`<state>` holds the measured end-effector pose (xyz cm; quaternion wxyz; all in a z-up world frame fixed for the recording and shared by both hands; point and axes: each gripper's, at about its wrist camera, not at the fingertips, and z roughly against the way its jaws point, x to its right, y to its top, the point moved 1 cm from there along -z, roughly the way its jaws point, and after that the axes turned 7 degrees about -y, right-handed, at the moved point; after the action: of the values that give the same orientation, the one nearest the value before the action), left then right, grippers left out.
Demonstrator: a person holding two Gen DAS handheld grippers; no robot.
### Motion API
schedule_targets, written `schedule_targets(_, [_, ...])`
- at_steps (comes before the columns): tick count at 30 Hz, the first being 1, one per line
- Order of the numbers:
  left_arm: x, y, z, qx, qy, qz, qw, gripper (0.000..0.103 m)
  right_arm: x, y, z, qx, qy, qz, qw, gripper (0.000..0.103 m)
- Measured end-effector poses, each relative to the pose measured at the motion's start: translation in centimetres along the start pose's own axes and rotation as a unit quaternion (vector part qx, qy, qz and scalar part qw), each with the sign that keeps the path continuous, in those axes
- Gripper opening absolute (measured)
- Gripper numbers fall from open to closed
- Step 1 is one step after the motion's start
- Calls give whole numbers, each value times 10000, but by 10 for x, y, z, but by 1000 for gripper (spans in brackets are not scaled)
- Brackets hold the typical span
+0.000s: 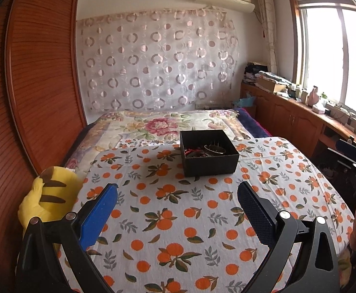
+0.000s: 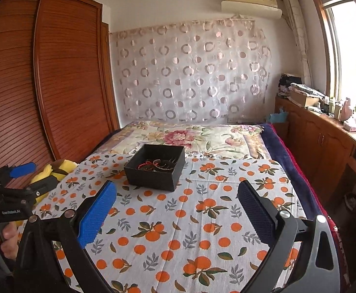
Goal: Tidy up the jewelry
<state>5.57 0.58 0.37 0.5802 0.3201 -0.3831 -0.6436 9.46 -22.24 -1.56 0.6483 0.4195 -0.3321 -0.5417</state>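
Holding jewelry (image 1: pixel 203 149), one box (image 1: pixel 209 163) (black).

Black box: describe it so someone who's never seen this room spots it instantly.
Find the bed under the circle-patterned curtain, then the orange-print cloth spread over its near end. The black box sits at that cloth's far edge: square, open-topped, holding tangled jewelry including a metal bangle. It is the only dark, hard-edged thing on the cloth; the yellow plush lies off to the left.
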Motion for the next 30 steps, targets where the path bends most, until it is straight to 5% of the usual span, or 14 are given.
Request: schedule_targets(30, [9, 8, 16, 149, -53, -31, 9999, 95, 2, -6, 1, -10, -40, -18, 10000, 100])
